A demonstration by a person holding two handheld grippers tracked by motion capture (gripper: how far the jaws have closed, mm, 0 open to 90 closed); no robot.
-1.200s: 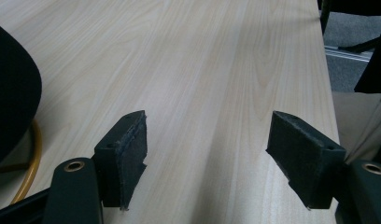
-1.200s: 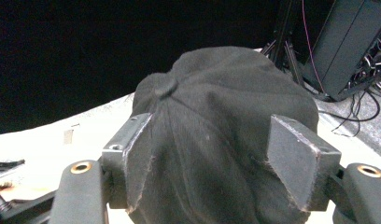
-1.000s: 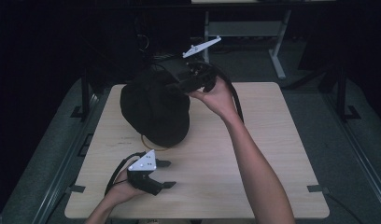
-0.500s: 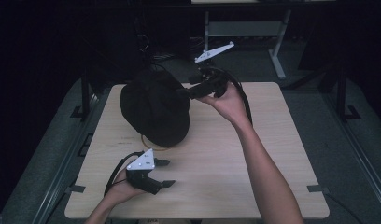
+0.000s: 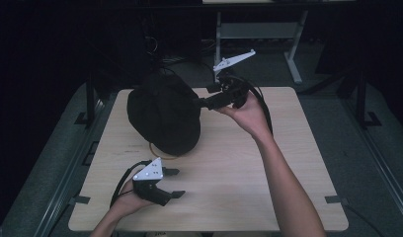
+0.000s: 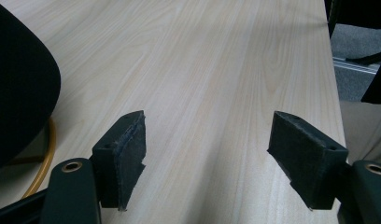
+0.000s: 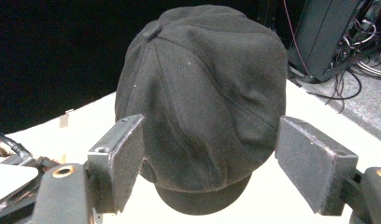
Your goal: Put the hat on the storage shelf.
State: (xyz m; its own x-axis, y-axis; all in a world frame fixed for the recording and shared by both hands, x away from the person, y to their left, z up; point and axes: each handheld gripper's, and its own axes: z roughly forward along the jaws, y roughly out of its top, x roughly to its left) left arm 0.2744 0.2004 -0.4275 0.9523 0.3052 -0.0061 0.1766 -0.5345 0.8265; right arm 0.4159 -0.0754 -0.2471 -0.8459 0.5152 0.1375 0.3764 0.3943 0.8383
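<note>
My right gripper (image 5: 202, 103) has just been opening, jaws spread wide and gripping nothing, with the black cap (image 7: 202, 107) straight ahead of them, just beyond the pads on the table (image 5: 268, 187). My left gripper (image 5: 176, 182) rests low near the table's front edge, jaws apart and empty, the cap off to their left over a yellow ring (image 6: 43, 158).
</note>
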